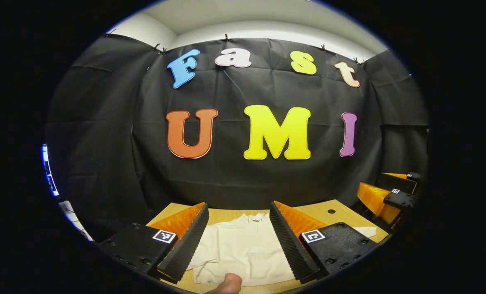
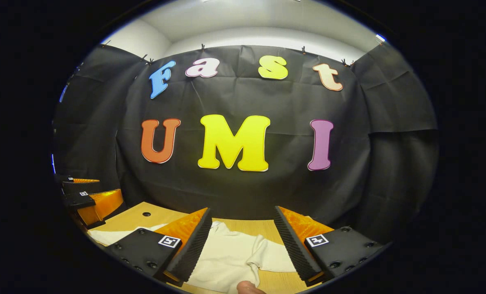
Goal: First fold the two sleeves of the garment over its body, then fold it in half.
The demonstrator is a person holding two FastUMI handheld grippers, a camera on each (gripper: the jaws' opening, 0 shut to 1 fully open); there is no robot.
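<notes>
**Still flat: pale garment on the table, both tools wide and empty**

Now, from left to right in the left gripper view: left gripper [image 1: 239,234] held above the wooden table [image 1: 320,210], fingers spread wide, nothing between them, pads apart from the cloth below. Cream garment [image 1: 243,253] lying flat on the table, seen through the gap between the fingers, collar at the far edge toward the black cloth wall [image 1: 235,179]. Fingertip [image 1: 228,283] of the holding hand at the bottom edge. Small round hole [image 1: 331,211] in the tabletop farther right. Right gripper [image 1: 390,196] at the far right, past the table's corner; how far open, cannot tell.

Then the right gripper view: left gripper [image 2: 83,196] at the far left edge, beside the table [image 2: 124,220]. Right gripper [image 2: 241,241] with fingers wide apart, gripping nothing. Garment [image 2: 226,257] below, one short sleeve [image 2: 277,257] spread out to the right on the bare wood.
</notes>
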